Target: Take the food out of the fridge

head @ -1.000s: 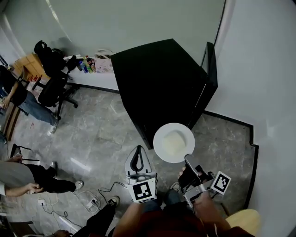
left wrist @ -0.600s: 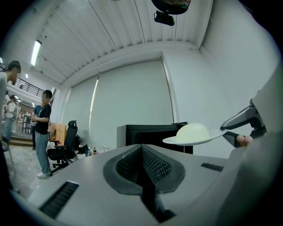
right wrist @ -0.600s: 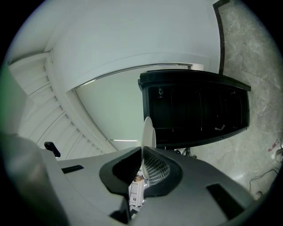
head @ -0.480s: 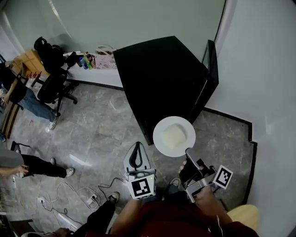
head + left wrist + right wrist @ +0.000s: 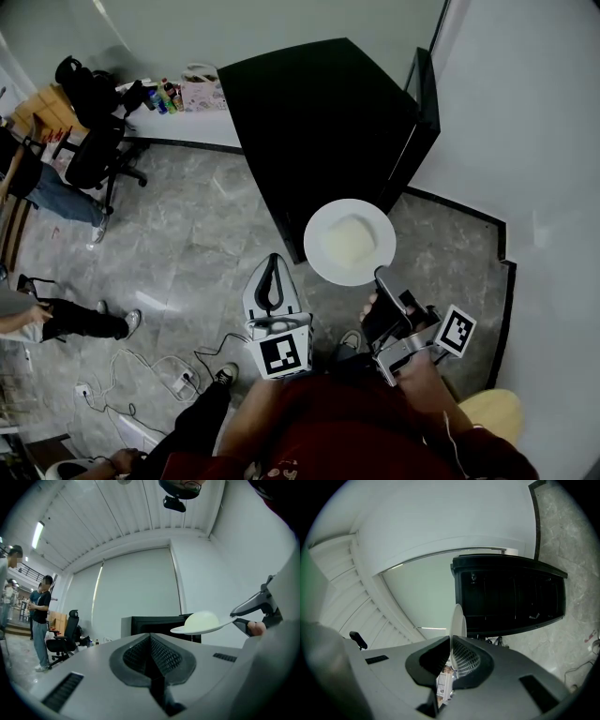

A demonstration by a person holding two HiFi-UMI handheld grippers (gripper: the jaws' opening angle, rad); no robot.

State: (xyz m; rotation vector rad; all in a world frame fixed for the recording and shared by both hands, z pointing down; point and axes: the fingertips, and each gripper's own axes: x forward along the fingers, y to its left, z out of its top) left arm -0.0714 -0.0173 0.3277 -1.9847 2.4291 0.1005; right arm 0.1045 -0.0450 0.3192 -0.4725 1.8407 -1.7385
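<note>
Pinching plate (image 5: 322,261) rim, right tongs (image 5: 382,275) are carrying food (image 5: 350,241) (soft, may slide; plate stiff, likely fragile); left tongs (image 5: 272,262) together, empty.

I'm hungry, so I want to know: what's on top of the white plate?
A pale, rounded lump of food sits in the middle of the plate. The right tool pinches the plate's rim. The lump hides the plate beneath it, and what food it is cannot be told.
</note>
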